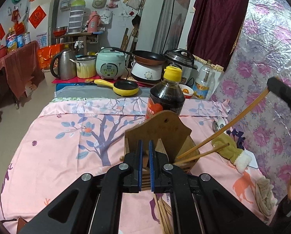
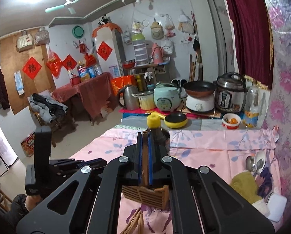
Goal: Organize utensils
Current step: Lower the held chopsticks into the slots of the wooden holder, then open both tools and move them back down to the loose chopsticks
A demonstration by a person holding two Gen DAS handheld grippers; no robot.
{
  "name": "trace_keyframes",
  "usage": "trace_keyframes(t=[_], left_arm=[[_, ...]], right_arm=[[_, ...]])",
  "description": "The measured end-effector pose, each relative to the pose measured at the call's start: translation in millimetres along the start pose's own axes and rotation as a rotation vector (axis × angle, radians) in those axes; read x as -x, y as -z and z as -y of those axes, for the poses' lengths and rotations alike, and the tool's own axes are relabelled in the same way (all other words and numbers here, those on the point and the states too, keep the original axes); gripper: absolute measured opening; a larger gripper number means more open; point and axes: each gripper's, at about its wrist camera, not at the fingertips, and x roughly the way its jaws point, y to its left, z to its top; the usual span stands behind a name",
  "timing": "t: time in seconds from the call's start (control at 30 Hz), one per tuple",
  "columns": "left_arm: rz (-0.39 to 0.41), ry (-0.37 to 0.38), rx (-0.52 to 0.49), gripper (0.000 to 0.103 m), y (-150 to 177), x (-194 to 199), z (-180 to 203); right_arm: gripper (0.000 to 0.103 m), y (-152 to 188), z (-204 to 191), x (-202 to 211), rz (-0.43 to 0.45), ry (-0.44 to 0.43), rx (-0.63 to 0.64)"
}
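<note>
A wooden utensil holder [image 1: 161, 128] with a tall back panel stands on the pink tablecloth. My left gripper [image 1: 144, 142] is shut on a thin upright wooden part at the holder's front. At the right edge, my right gripper [image 1: 282, 91] holds a long chopstick [image 1: 233, 122] whose lower end sits in the holder's right compartment beside another chopstick [image 1: 206, 153]. In the right wrist view my right gripper [image 2: 144, 134] is shut on that chopstick [image 2: 144, 156], above the slatted holder [image 2: 145, 195]. Several loose chopsticks [image 1: 163, 212] lie on the cloth under the left gripper.
A dark sauce bottle [image 1: 165, 97] stands just behind the holder. Spoons [image 2: 254, 161], a yellow mitten [image 1: 229, 148] and a rag [image 1: 264, 193] lie to the right by the flowered wall. Kettle, pots, cookers and a yellow pan [image 1: 124, 88] line the table's far end.
</note>
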Motion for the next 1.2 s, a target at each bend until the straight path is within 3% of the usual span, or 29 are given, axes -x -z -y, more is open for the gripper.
trace_keyframes(t=[0.07, 0.1, 0.13, 0.2, 0.27, 0.33, 0.47, 0.63, 0.8, 0.97, 1.2], left_arm=[[0.009, -0.003, 0.006, 0.008, -1, 0, 0], [0.012, 0.0, 0.012, 0.02, -1, 0, -1], [0.014, 0.003, 0.026, 0.046, 0, 1, -2], [0.042, -0.013, 0.059, 0.071, 5, 7, -5], [0.061, -0.042, 0.046, 0.076, 11, 14, -3], [0.07, -0.07, 0.022, 0.085, 17, 18, -2], [0.098, -0.147, -0.015, 0.09, 30, 28, -2], [0.106, -0.179, -0.039, 0.097, 56, 32, -3], [-0.011, -0.182, -0.072, 0.097, 102, 16, -2], [-0.143, -0.168, -0.197, 0.097, 169, 6, 15], [-0.234, -0.08, -0.289, 0.097, 233, 23, 29]], right_arm=[[0.006, -1, -2, -4, -0.006, 0.006, 0.009], [0.006, 0, -2, -8, -0.013, 0.013, 0.012], [0.006, 4, -3, -15, -0.03, 0.021, 0.019], [0.011, 16, -6, -31, -0.087, 0.04, 0.052], [0.018, 36, -5, -45, -0.141, 0.091, 0.075], [0.023, 50, -2, -48, -0.166, 0.083, 0.069], [0.038, 69, 3, -33, -0.15, 0.079, 0.039], [0.074, 97, 6, -15, -0.122, 0.102, 0.026], [0.075, 151, 8, -17, -0.239, 0.111, 0.043], [0.074, 222, -2, -2, -0.366, 0.137, 0.114], [0.073, 259, -4, 35, -0.364, 0.153, 0.112]])
